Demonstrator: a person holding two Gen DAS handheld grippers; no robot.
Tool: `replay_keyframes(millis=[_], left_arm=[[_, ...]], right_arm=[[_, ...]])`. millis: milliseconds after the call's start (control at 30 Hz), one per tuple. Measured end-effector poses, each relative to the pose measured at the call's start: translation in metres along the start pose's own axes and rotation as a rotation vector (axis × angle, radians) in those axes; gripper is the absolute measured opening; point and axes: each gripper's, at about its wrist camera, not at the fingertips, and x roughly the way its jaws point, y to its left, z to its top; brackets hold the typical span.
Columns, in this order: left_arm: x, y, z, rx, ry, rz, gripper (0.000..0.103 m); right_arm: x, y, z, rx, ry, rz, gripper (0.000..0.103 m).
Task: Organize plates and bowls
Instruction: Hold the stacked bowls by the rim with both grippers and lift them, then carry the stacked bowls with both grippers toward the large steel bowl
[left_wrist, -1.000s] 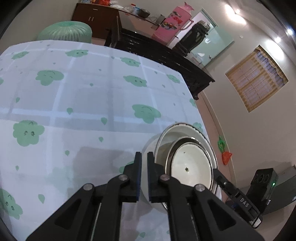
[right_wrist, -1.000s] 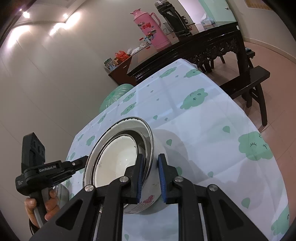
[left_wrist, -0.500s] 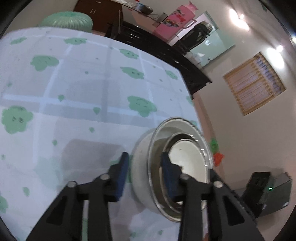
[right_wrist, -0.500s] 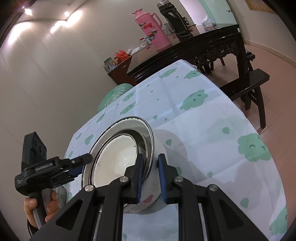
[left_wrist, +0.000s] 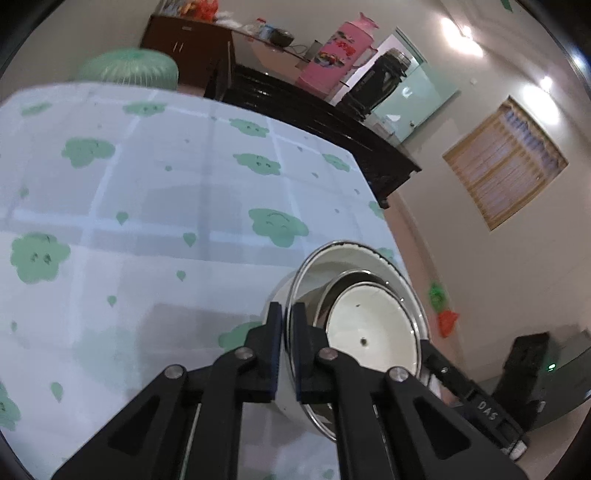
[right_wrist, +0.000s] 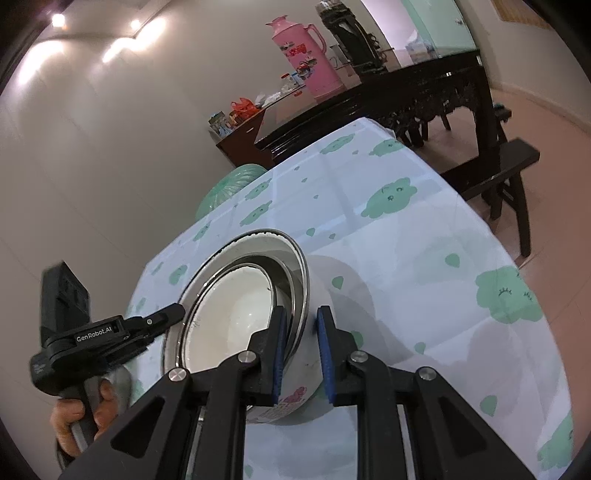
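Note:
A stack of nested bowls hangs tilted over the table (left_wrist: 147, 221): a white outer bowl (right_wrist: 332, 280) with a flower print, a steel bowl (right_wrist: 291, 258) in it, and a white dish (right_wrist: 229, 302) innermost. My left gripper (left_wrist: 286, 314) is shut on the stack's near rim, one finger outside the white bowl (left_wrist: 277, 295) and one inside the steel bowl (left_wrist: 321, 266). My right gripper (right_wrist: 299, 314) is shut on the opposite rim, one pad inside and one on the outer wall. The left gripper (right_wrist: 173, 314) also shows in the right wrist view, touching the rim's far side.
The table wears a white cloth with green clouds (right_wrist: 391, 192). Behind it stand a dark carved table (right_wrist: 406, 92) with a pink thermos (right_wrist: 303, 55), a dark bench (right_wrist: 509, 166) and a green basket (left_wrist: 129, 68). A person's hand (right_wrist: 74, 417) holds the left gripper's handle.
My left gripper opened, slid over the bowl stack's rim and closed on it. The right gripper kept its grip on the other side without moving.

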Motion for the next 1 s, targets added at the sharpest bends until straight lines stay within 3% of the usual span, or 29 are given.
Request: replay_keyframes(millis=[267, 467, 1000], left_arm=[[-0.007, -0.006, -0.003, 0.024, -0.020, 0.014, 0.001], [-0.020, -0.010, -0.007, 0.040, -0.035, 0.018, 0.001], [-0.055, -0.002, -0.036, 0.032, -0.048, 0.083, 0.001]], right_arm=[[-0.004, 0.002, -0.002, -0.012, -0.008, -0.014, 0.018], [-0.015, 0.002, 0.000, 0.009, -0.034, 0.023, 0.017], [-0.025, 0.020, -0.029, 0.009, 0.006, 0.051, 0.017]])
